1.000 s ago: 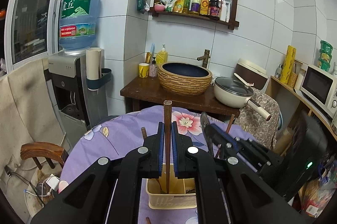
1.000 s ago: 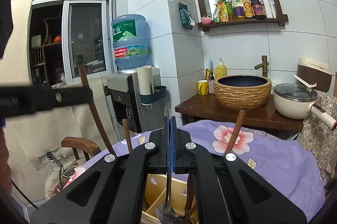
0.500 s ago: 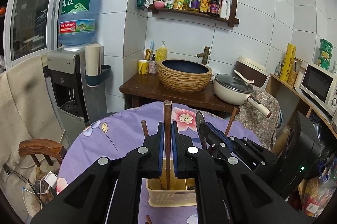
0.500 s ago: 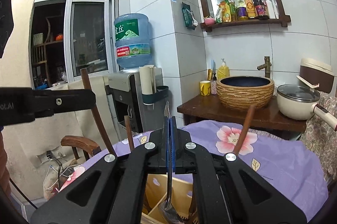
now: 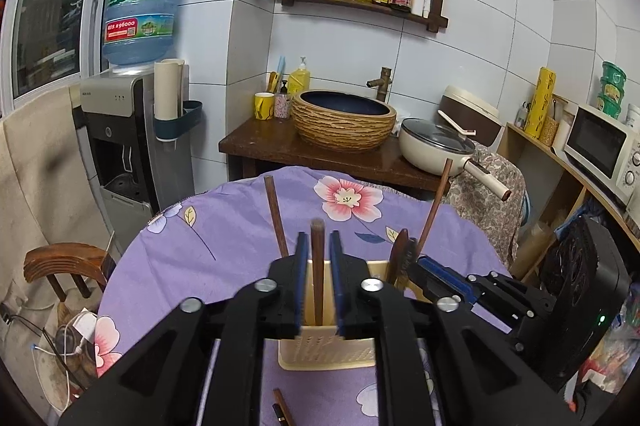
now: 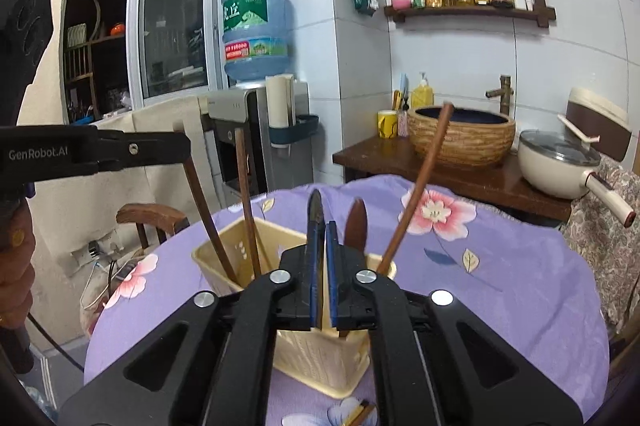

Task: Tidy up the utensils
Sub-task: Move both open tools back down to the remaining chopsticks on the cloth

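Above the cream holder point(image 5: 328, 352), the left gripper point(image 5: 318, 250) and right gripper point(image 6: 322, 246) are both just parting their jaws, loosening a wooden stick point(image 5: 317, 266) and a metal utensil point(image 6: 316, 222).

A cream plastic utensil holder point(image 5: 328, 354) with perforated walls stands upright on the near part of the purple flowered cloth. Several dark wooden handles rise from it: one upright stick point(image 5: 317, 266) at the near left, another point(image 5: 276, 218) leaning left behind it, a long thin one point(image 5: 436, 206) slanting right, and a broader rounded handle point(image 6: 356, 224) near the middle.
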`<state>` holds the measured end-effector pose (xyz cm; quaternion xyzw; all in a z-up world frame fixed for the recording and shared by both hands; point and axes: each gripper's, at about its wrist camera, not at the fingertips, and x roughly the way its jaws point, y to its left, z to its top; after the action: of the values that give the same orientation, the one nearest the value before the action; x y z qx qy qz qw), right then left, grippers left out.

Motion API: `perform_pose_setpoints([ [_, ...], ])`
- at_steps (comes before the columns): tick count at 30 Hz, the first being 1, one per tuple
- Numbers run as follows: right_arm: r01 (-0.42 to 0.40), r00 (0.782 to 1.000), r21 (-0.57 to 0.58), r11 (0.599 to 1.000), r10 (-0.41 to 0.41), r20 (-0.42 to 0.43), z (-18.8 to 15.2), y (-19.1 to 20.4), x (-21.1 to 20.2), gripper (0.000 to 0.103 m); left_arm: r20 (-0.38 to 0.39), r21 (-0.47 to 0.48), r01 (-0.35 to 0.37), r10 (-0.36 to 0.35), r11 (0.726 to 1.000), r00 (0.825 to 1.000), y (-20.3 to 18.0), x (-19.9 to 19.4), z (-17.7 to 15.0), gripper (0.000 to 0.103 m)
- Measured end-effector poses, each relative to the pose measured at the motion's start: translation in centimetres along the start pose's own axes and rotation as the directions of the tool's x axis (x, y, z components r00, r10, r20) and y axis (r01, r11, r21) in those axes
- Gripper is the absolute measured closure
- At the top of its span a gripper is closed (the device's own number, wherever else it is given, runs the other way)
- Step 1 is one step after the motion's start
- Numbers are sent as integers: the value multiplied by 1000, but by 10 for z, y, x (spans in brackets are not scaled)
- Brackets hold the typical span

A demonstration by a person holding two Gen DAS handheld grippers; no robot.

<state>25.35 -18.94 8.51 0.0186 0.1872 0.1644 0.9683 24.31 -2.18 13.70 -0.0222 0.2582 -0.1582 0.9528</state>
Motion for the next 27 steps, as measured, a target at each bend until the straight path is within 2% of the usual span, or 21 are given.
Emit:
perform_pose_setpoints([
  [1,-1,1000,6,1000,1,-1,-2,-2,-2,72,2,-2,4,-4,1000,1000,0,-1,-2,71],
  [2,6,1000,19,1000,-6,8,-5,-4,-7,53,8,-7,9,-8,1000,1000,1,-3,-4,61],
  [6,22,1000,40,999,-22,6,-14,-10,-22,52,31,2,-10,10,1000,999,0,-12,-16,52],
  [8,30,1000,38,999,-29,-11,-20,-12,-28,52,40,9,-27,26,1000,999,-1,-17,-25,35],
  [10,34,999,33,999,-33,-36,-28,-11,-33,52,56,14,-48,47,999,997,-2,-25,-39,25],
  [14,56,991,27,998,-53,-125,-53,-11,-39,50,48,17,-79,78,997,996,-4,-30,-63,11],
  [16,60,982,36,998,-53,-183,-69,-11,-39,49,23,15,-95,95,995,995,-3,-30,-77,10],
  [19,53,969,55,997,-39,-242,-90,-11,-41,40,-11,21,-121,122,992,993,1,-28,-94,7],
  [23,73,952,48,996,-55,-299,-116,-9,-44,40,-74,31,-159,161,987,984,10,-24,-121,7],
  [27,97,937,19,995,-85,-338,-133,-4,-50,40,-133,4,-193,192,981,972,28,-23,-146,7],
])
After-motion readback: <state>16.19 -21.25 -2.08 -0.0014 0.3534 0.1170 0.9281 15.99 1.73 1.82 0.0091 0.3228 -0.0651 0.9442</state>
